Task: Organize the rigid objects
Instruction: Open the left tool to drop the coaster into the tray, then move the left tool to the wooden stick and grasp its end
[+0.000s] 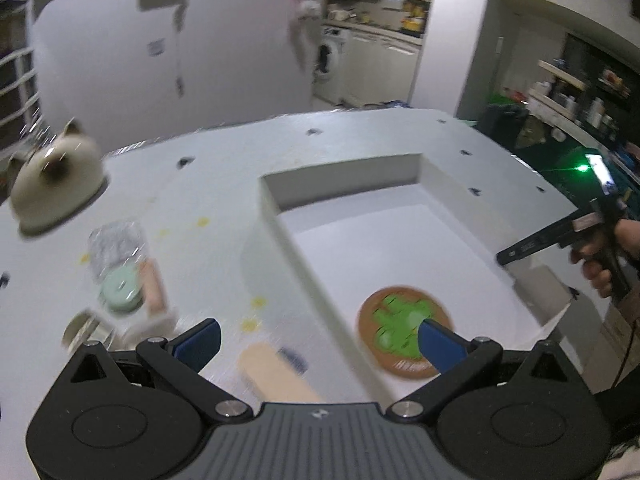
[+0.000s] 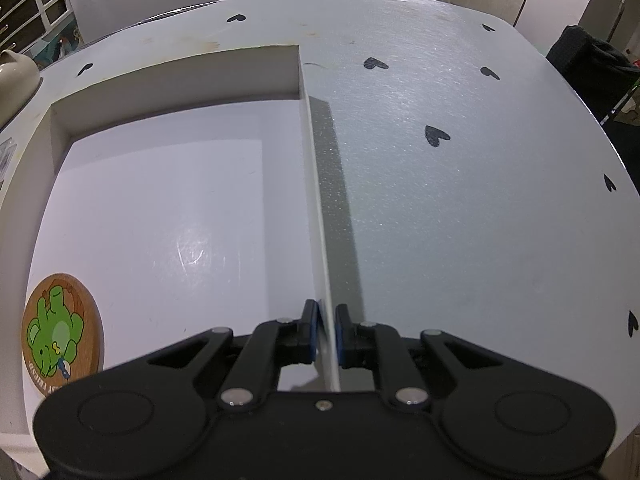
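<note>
A shallow white box (image 1: 344,176) lies on the white table. In it rests a round wooden coaster (image 1: 404,332) printed with a green bear, near the front left corner (image 2: 62,336). My left gripper (image 1: 320,340) hovers open over the box's left wall with nothing between its blue fingers (image 1: 200,344). The picture there is blurred by motion. My right gripper (image 2: 326,332) is shut on the thin right wall (image 2: 316,200) of the box near the front. In the left wrist view it (image 1: 505,258) shows at the right, held by a hand.
Left of the box lie a beige block (image 1: 276,372), a mint round piece (image 1: 122,290), a pink bar (image 1: 154,284) and a plastic-wrapped item (image 1: 116,244). A cream cat-shaped piece (image 1: 56,184) stands at the far left. The tablecloth (image 2: 460,200) has black hearts.
</note>
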Tool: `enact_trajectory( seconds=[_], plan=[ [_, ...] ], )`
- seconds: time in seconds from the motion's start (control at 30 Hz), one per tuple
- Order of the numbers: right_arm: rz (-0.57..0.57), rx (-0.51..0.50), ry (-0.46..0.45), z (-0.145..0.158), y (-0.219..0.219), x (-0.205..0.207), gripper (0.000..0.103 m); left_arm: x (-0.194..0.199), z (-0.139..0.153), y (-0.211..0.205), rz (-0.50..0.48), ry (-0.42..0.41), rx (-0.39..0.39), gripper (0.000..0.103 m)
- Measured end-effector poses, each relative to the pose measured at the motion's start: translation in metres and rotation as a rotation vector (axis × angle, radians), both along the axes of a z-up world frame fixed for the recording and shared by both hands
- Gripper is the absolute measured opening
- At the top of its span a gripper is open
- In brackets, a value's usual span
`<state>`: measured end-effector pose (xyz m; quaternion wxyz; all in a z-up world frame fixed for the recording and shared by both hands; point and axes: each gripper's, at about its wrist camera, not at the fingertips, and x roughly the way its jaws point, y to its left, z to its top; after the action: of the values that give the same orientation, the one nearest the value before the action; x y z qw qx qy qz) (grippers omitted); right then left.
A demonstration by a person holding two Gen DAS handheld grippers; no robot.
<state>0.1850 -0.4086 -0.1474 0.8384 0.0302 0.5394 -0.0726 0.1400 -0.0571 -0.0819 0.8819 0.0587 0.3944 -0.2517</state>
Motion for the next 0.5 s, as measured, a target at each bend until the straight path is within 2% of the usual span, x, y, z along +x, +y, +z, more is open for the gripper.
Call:
enact_trajectory(
  seconds=[0.13,0.5],
  plan=[
    [0.001,-0.001,0.0,0.0,0.0,0.0,0.01,-0.004,-0.016,0.016,0.012,0.032,0.039,0.103],
    [0.001,0.0,0.0,0.0,0.0,0.0,0.01,-0.022,-0.059,0.007,-0.126,0.101,0.174,0.103]
  ],
)
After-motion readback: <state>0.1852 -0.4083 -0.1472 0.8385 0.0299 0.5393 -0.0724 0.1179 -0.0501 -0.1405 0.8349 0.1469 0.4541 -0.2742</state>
